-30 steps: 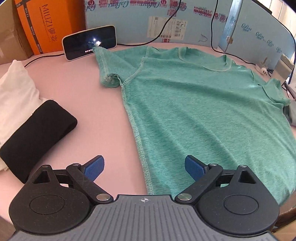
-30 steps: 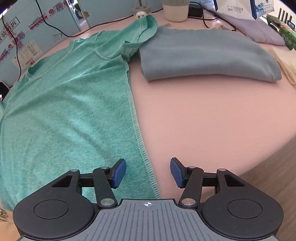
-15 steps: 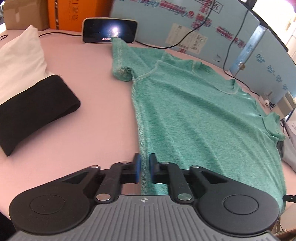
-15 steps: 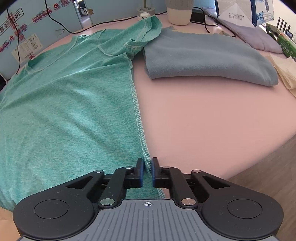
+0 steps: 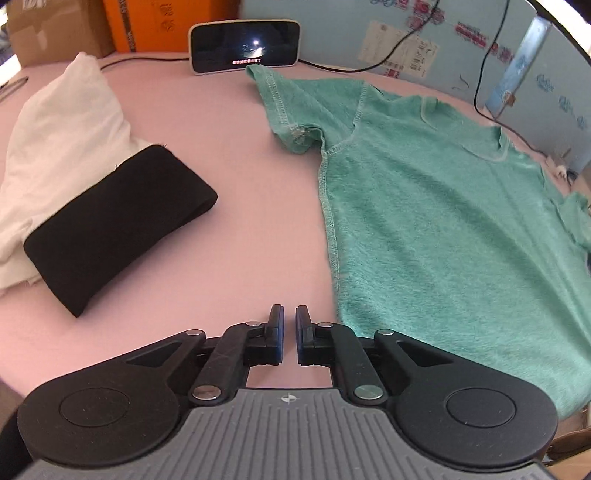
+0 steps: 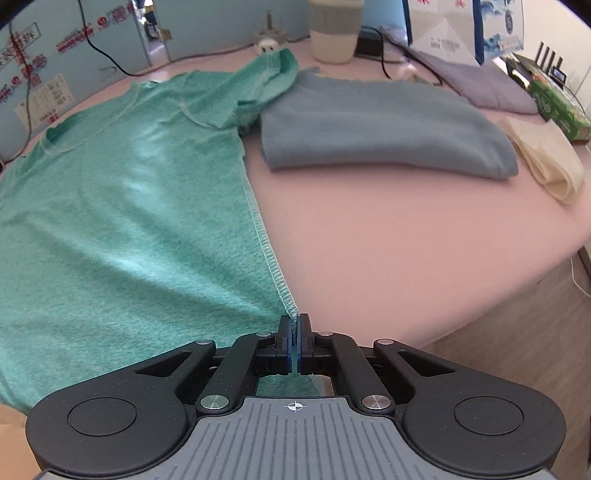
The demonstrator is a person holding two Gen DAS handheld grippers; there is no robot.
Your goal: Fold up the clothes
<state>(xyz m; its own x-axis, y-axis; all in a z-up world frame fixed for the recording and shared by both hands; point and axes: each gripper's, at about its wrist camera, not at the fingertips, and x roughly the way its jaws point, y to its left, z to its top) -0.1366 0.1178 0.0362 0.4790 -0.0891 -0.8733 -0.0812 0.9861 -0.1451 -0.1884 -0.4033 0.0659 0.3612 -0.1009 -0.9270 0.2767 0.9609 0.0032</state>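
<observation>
A green T-shirt lies spread flat on the pink table, its collar towards the far blue wall. In the left wrist view my left gripper is shut. Only bare table shows in the thin slit between its pads, and the shirt's side seam runs just to the right of the fingers. In the right wrist view my right gripper is shut on the other side seam of the T-shirt, near the bottom hem. Green cloth shows between its blue pads.
Left of the shirt lie a folded black cloth on a white cloth, with a phone and orange box behind. To the right lie a folded blue-grey garment, a cream cloth and a cup. The table edge is near.
Both grippers went from open to shut. The right one closed on the shirt's side seam. The left one closed at the shirt's edge, then shifted left, and the seam now lies beside it.
</observation>
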